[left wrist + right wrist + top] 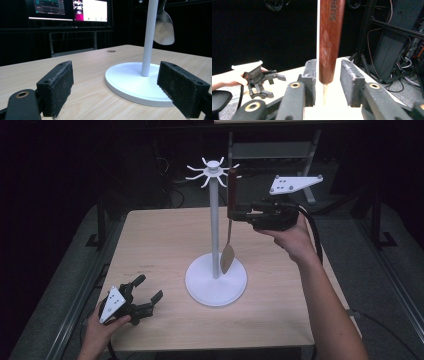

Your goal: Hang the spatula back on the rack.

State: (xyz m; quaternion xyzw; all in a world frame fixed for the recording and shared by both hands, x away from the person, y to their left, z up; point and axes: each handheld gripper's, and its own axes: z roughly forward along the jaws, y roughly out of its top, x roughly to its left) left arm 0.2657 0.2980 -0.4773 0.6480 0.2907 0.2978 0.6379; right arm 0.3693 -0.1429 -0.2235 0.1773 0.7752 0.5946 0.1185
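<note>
A: What room am I driving in?
B: I log a lab: lit computer monitors [72,10], black metal equipment rack with loose cables [397,37], pale wooden test table [165,235].

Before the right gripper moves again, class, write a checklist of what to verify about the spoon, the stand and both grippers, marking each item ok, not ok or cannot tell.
1. Spoon hangs upright beside the pole of the white stand: ok.
2. Spoon handle sits between the jaws of the right gripper: ok.
3. Jaws clamped on the handle: not ok; gaps show on both sides in the right gripper view.
4. Handle's top hooked on a prong of the stand's crown: cannot tell.
5. Left gripper open, low at the table's near left, apart from the stand: ok.
6. Stand base flat on the table: ok.
</note>
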